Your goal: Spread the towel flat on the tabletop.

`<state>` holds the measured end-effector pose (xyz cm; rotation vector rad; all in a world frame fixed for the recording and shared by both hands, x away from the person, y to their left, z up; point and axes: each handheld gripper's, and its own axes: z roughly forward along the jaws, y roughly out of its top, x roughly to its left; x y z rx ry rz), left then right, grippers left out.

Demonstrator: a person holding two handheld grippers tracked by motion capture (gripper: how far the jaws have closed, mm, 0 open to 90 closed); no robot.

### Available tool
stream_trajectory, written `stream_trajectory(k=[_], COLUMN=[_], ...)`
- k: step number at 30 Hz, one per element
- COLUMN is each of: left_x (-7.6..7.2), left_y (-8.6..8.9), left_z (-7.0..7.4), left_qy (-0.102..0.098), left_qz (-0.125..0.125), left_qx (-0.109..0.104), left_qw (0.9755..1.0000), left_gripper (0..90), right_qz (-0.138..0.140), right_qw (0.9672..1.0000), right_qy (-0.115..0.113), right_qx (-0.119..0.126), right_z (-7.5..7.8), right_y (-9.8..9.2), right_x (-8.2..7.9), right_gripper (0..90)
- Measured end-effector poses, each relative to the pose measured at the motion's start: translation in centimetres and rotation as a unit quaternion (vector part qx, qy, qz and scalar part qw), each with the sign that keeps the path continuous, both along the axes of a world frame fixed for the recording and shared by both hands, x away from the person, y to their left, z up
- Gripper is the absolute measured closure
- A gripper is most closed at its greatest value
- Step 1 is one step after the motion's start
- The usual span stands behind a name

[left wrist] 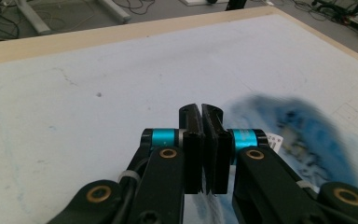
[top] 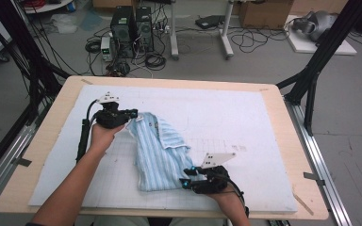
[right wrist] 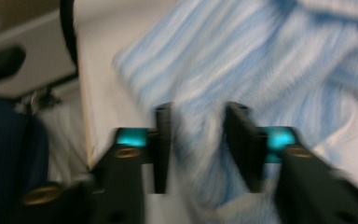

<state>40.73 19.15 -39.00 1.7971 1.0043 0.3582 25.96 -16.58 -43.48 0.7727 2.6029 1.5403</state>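
Blue-and-white striped knit garment (top: 158,153) lies bunched mid-table on the white foam mat (top: 226,117), w/ collar end toward 11 o'clock and hem toward 6.

Left gripper (top: 131,114) sits at the collar corner, jaws pressed together; the left gripper view shows cloth just under and beside them, but whether fabric is pinched btwn them I can't tell. Probably anchoring that corner.

Right gripper (right wrist: 198,140), at the hem around 5 o'clock, has jaws spread astride a fabric edge, likely set to grab so the garment can be pulled flat.

white mat (top: 226,113), wooden table (top: 52,117), computer towers (top: 132,28), floor cables (top: 259,40)
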Motion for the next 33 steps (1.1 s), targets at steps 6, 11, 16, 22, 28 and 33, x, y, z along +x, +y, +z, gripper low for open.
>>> stream_trajectory(k=[6,11,16,22,28,33], left_x=[0.0,-0.7,-1.5,-2.4,-2.7,-3.0], left_y=[-0.1,0.4,1.0,1.0,1.7,2.0], left_z=[-0.3,-0.4,-1.1,-1.7,-2.0,-2.1], left_qy=[0.0,-0.005,0.0,-0.003,0.001,0.001], left_qz=[0.018,0.019,0.006,-0.006,-0.003,-0.003], left_qx=[-0.002,-0.005,-0.004,0.01,0.005,0.001], left_qw=[0.9998,0.9998,1.0,0.9999,1.0,1.0], left_gripper=[55.4,49.8,49.6,49.2,49.1,49.1], right_qz=[-0.07,-0.115,-0.119,-0.097,-0.094,-0.17], right_qw=[0.9964,0.9899,0.9842,0.9792,0.9741,0.9719], right_qy=[-0.044,-0.075,-0.084,-0.063,-0.057,-0.079], right_qx=[0.02,-0.036,-0.101,-0.167,-0.197,-0.142], right_z=[1.7,2.7,2.2,0.3,-0.1,1.1], right_y=[0.2,1.7,3.7,6.2,6.5,4.3], right_x=[1.7,4.7,7.8,10.5,11.7,12.7], right_gripper=[34.3,30.6,30.9,33.2,77.1,79.7])
